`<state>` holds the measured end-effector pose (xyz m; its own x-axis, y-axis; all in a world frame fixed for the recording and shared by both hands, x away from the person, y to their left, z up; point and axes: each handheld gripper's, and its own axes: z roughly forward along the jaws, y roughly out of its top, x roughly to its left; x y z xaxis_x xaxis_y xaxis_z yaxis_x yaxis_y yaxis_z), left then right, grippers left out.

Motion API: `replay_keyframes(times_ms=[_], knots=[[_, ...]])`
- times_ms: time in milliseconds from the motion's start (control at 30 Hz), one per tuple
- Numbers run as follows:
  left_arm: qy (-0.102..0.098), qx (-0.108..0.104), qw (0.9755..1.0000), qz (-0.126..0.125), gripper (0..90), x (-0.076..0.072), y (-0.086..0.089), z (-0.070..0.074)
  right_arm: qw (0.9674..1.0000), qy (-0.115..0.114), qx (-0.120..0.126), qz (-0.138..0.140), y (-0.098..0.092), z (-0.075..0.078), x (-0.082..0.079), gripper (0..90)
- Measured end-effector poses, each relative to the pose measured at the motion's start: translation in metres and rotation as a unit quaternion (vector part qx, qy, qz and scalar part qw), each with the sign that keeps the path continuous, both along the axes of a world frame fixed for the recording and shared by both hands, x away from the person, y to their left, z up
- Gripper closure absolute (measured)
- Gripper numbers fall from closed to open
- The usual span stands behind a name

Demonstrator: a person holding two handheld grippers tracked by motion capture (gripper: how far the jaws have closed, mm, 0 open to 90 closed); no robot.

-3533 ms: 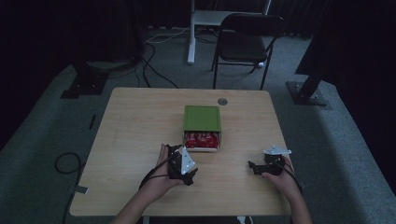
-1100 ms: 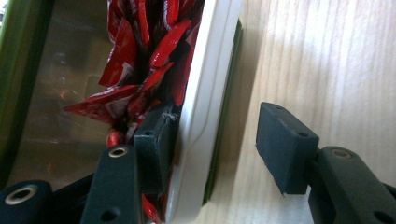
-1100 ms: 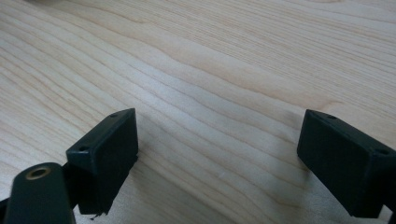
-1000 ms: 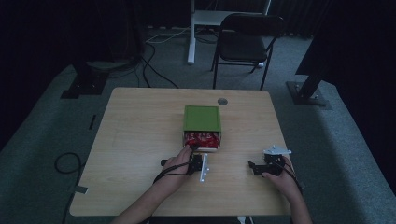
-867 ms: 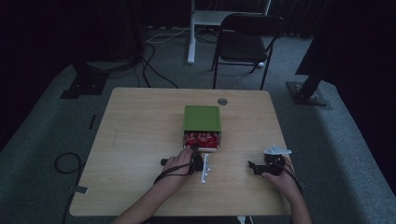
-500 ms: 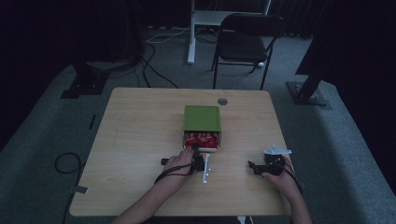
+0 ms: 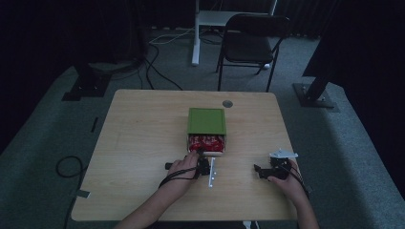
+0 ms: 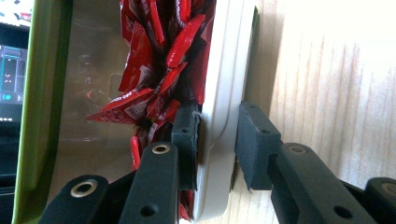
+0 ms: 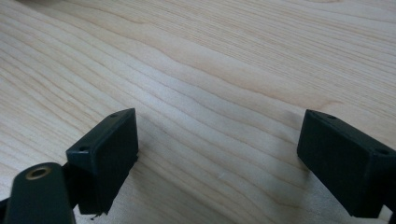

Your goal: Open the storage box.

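1. The left claw (image 8: 217,144) had just been closing and clamped the white front wall of the drawer (image 8: 224,93), one pad inside among the red sachets (image 8: 159,70), one outside.
2. The drawer stuck out of the green box (image 7: 206,120) at mid-desk (image 7: 138,143), facing the person.
3. The right claw (image 9: 217,163) gaped wide over bare desk, holding nothing.

Glossy red foil packets (image 8: 154,70) fill a smooth white plastic drawer (image 8: 219,93) on a matt, grained wooden table (image 9: 210,70)
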<state>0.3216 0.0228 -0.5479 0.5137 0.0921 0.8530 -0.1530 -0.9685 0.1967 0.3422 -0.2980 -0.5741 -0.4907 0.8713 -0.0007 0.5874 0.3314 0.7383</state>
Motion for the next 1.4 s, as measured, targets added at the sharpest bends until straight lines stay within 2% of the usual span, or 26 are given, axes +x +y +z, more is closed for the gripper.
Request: replay_keyframes(times_ms=[333, 1200, 1333, 1367, 1400], knots=[[0.014, 0.0, 0.9999, 0.001, 71.6, -0.009, -0.001, 0.003, 1.0, 0.0, 0.0, 0.0, 0.0, 0.0, 0.0, 12.1], [0.02, -0.001, 0.9998, -0.002, 71.5, -0.037, 0.001, 0.003, 1.0, 0.0, 0.0, 0.0, 0.0, 0.0, 0.0, 12.0], [0.021, -0.007, 0.9998, -0.003, 71.5, -0.041, 0.001, 0.002, 1.0, 0.001, 0.0, 0.0, 0.0, 0.0, 0.0, 12.1], [0.02, 0.003, 0.9998, -0.003, 71.6, -0.043, 0.001, 0.002, 1.0, 0.001, 0.0, 0.0, 0.0, 0.0, 0.0, 12.1], [0.02, -0.007, 0.9998, -0.004, 71.6, -0.045, 0.001, 0.002, 1.0, 0.001, 0.0, 0.0, 0.0, 0.0, 0.0, 12.1]])
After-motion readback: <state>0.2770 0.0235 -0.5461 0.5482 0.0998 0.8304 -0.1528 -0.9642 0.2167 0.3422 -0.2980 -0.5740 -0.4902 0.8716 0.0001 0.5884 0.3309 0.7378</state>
